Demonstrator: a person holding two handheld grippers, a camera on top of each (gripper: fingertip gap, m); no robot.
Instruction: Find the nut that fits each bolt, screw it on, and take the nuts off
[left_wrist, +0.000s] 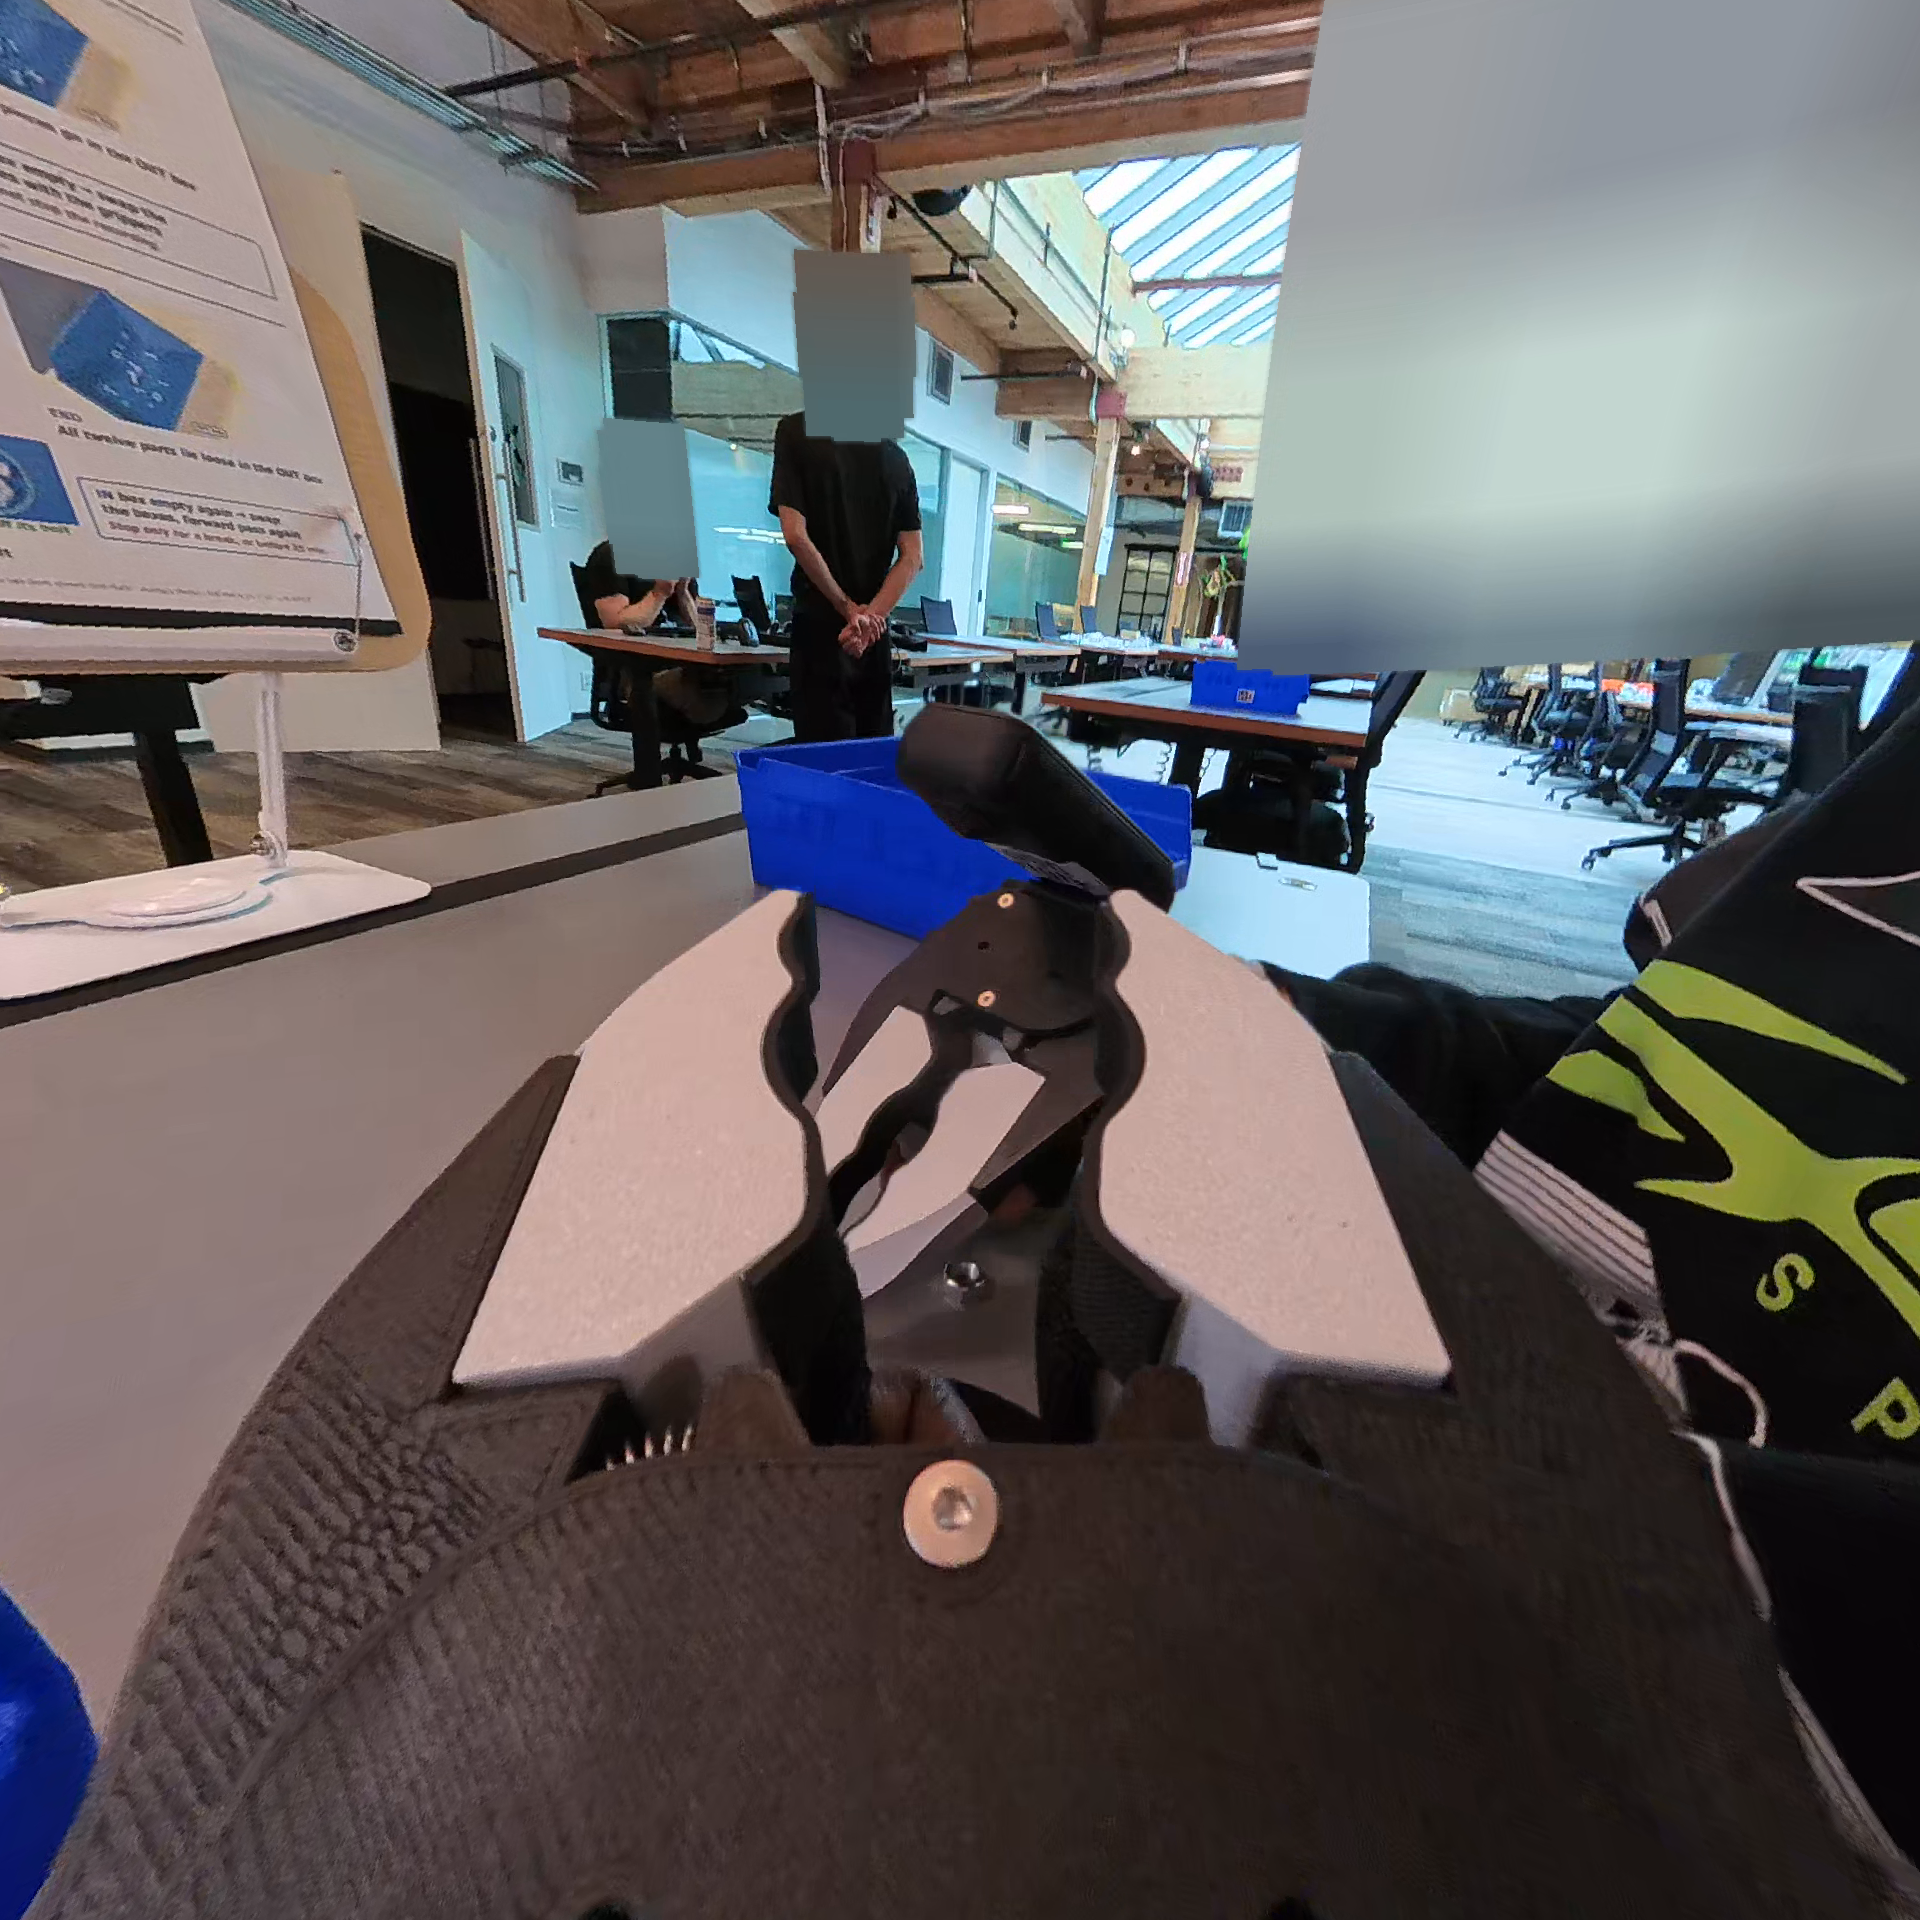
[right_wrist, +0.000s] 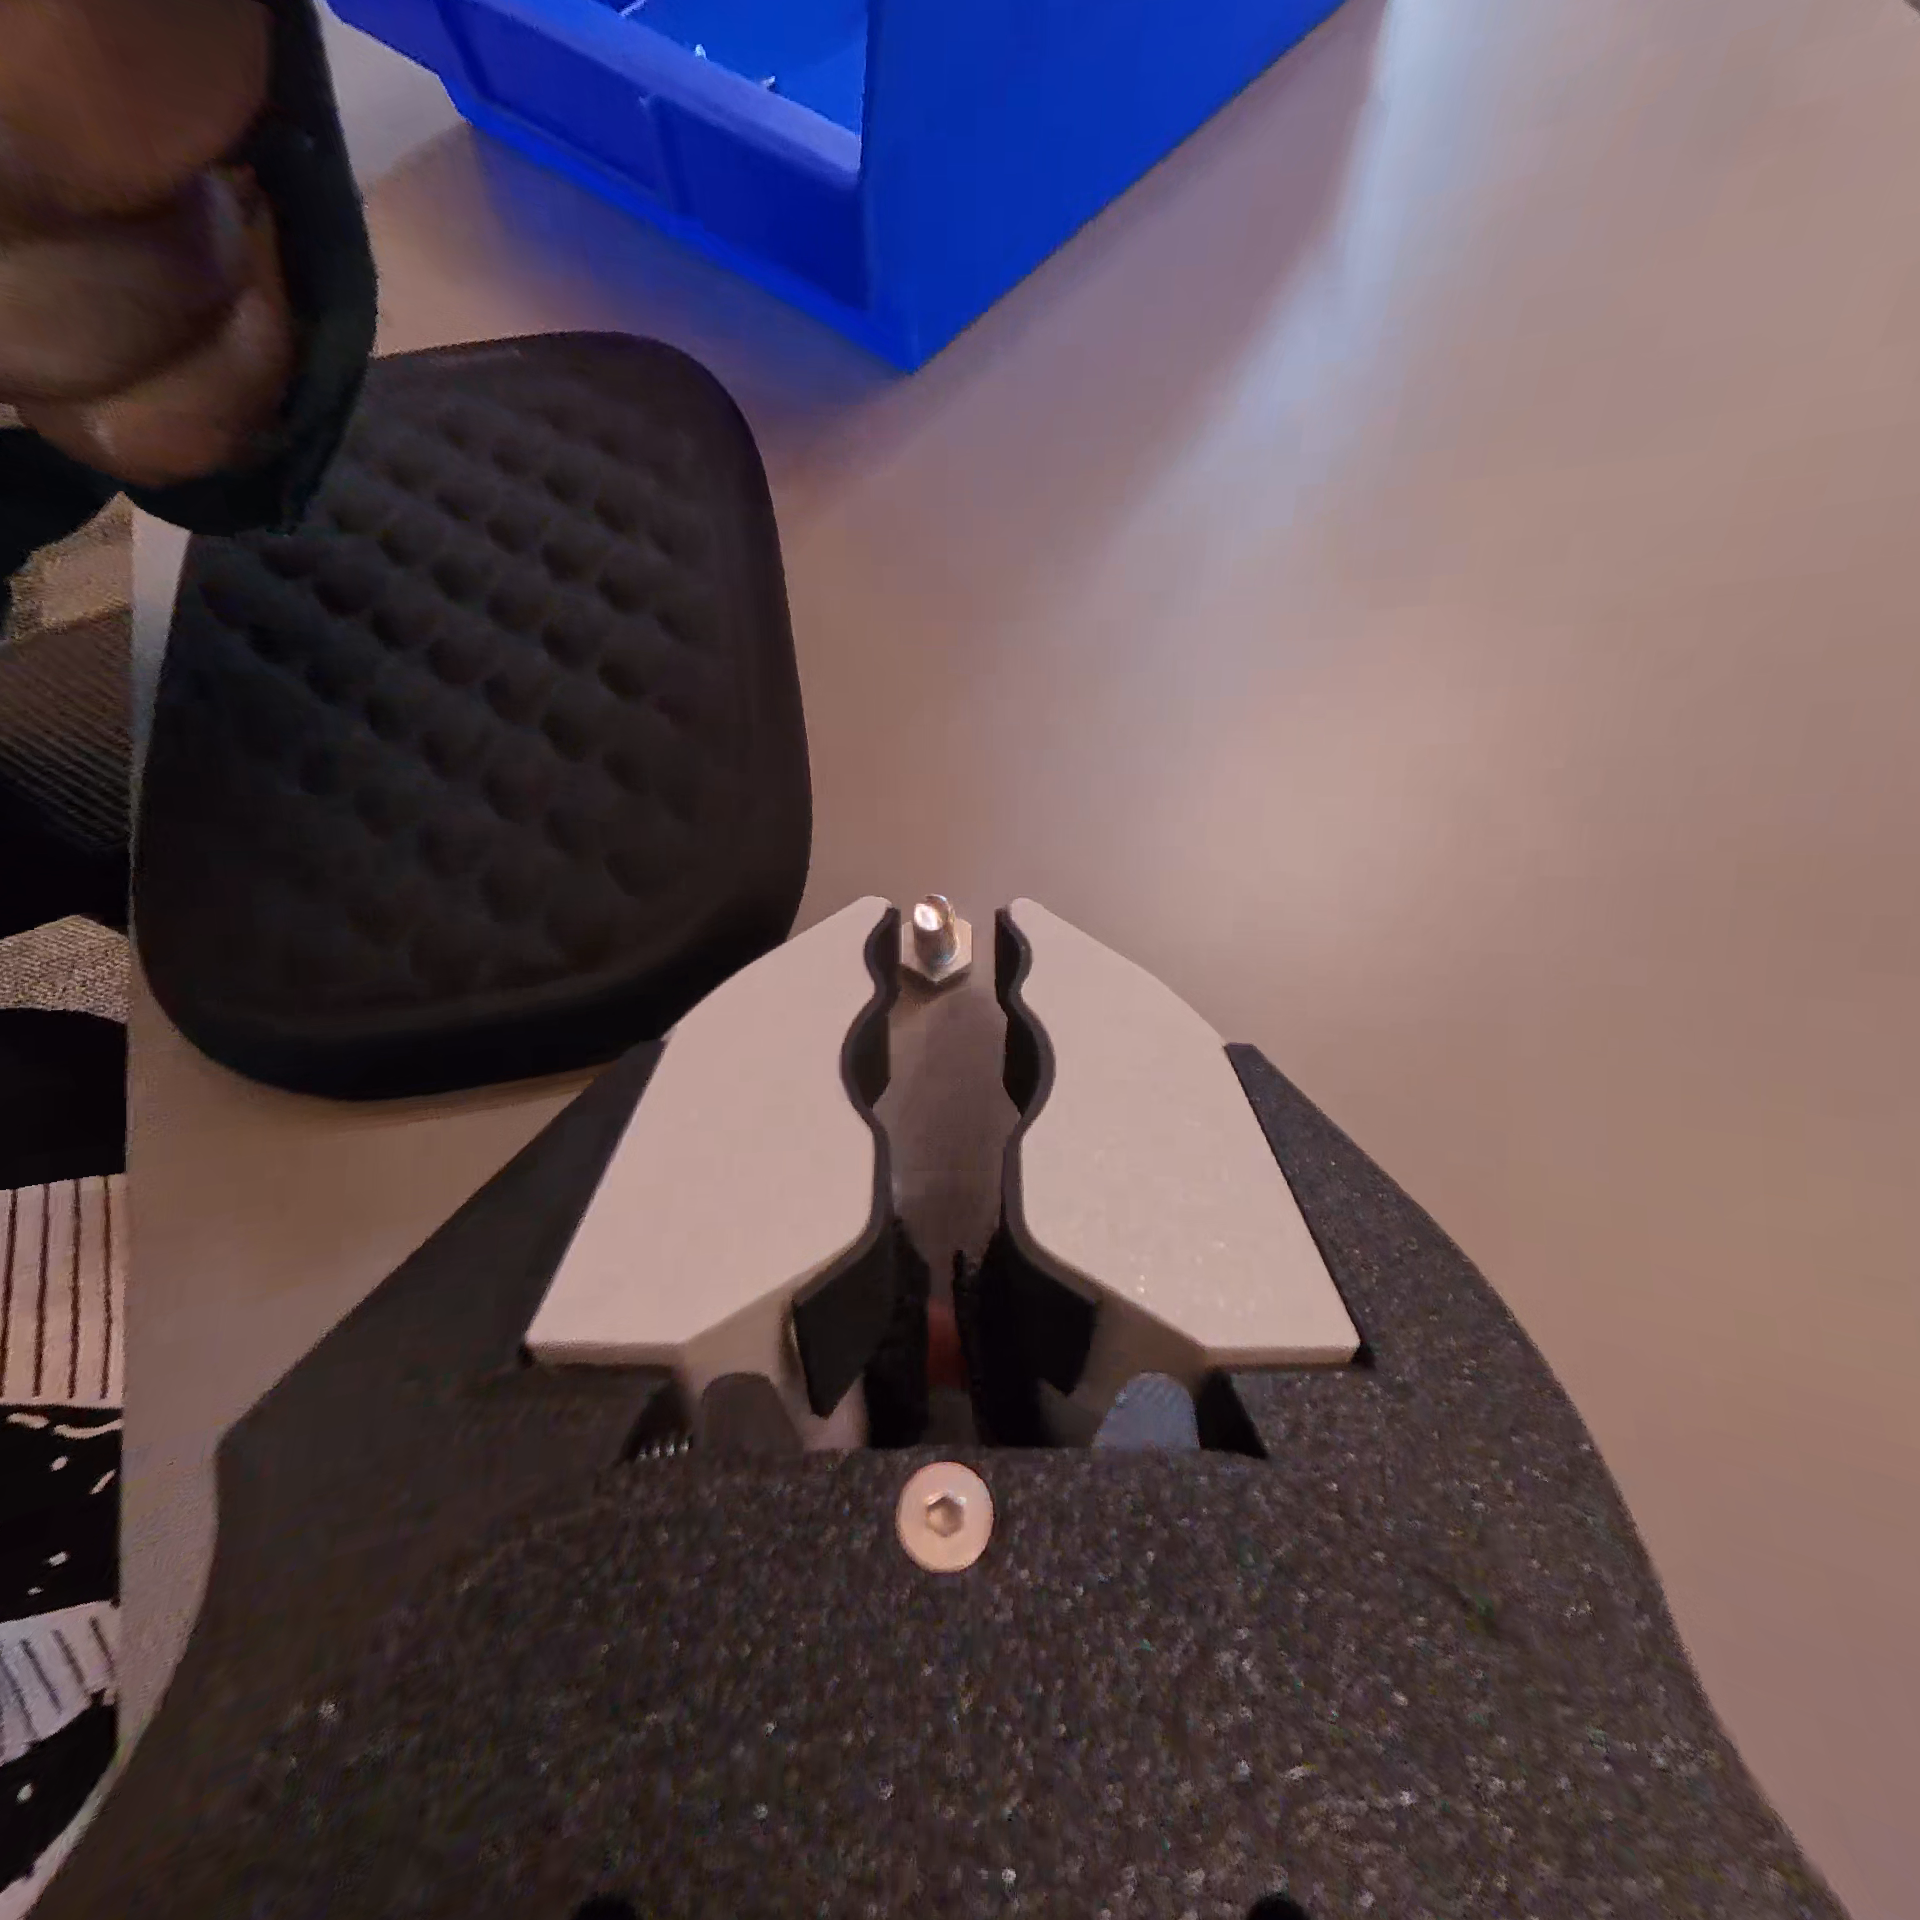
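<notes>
Upright, bolt, threaded end upward

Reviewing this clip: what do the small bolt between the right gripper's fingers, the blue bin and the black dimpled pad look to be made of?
Bolt: bright metal, likely steel; shiny tip and hex head.
Blue bin: moulded plastic, smooth and semi-glossy.
Black dimpled pad: soft foam or rubber, matte; the look leaves it open.

Grey table — blue bin, black pad, upright bolt
</notes>
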